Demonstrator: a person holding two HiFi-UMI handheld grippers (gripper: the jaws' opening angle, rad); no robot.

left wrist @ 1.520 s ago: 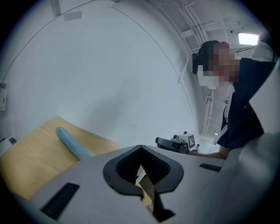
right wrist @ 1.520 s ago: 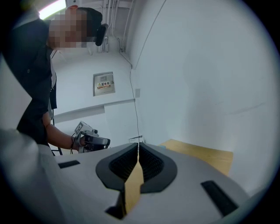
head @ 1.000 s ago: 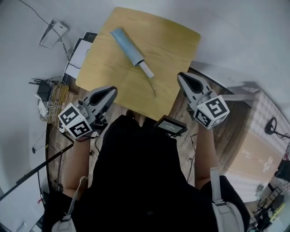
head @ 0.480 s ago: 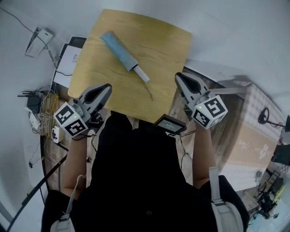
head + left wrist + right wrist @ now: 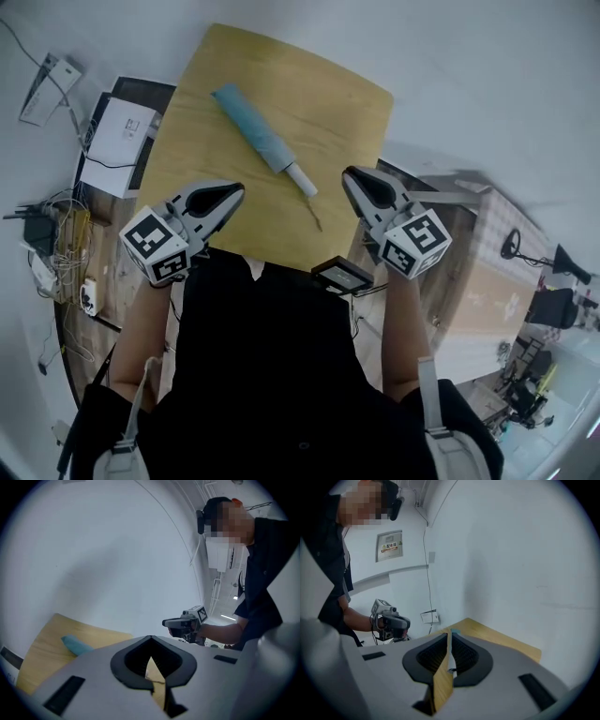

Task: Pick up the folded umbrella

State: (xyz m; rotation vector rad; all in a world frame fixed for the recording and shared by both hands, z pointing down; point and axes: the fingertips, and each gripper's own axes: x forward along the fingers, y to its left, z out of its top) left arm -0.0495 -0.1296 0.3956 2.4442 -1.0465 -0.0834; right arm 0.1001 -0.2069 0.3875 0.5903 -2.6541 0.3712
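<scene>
The folded umbrella [image 5: 255, 137], light blue with a white handle [image 5: 301, 178], lies diagonally on the wooden table [image 5: 337, 103]. My left gripper [image 5: 236, 193] hovers at the table's near edge, short of the handle and to its left, jaws shut and empty. My right gripper [image 5: 351, 177] is at the table's near right corner, right of the handle, also shut with nothing held. In the left gripper view the umbrella [image 5: 75, 645] lies ahead to the left, beyond the left gripper [image 5: 151, 637]. In the right gripper view the right gripper [image 5: 449, 632] points along the table [image 5: 501, 639].
A white box [image 5: 117, 131], a router [image 5: 42, 80] and tangled cables [image 5: 47, 234] lie on the floor left of the table. A cloth-covered table [image 5: 487, 272] stands to the right. A small black device [image 5: 342, 275] hangs at the person's chest.
Both grippers have moved in toward the table and closer together; the right one now sits over the table's near right corner. The umbrella has not moved on the table.
</scene>
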